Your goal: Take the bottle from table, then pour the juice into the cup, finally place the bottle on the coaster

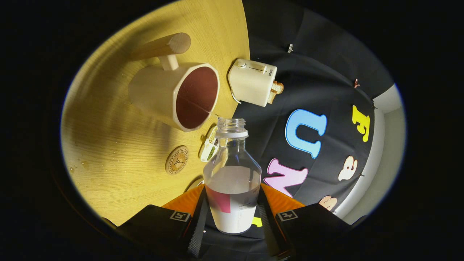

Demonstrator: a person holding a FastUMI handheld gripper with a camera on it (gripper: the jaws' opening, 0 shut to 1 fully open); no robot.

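Bottle [232, 181], uncapped and clear, sits clamped between the tongs [232, 214], both fingers pressing its labelled lower body; pale liquid fills roughly its lower half. The view is rolled, so the wooden bench [108, 145] appears tipped on its side. Just beyond the bottle's mouth is the cup [174, 96], a cream mug with a dark inside and a wooden handle, its opening facing the bottle neck. A round coaster [177, 160] lies on the bench near the bottle's shoulder. Farther off stands a cream toaster [252, 82] with bread in it.
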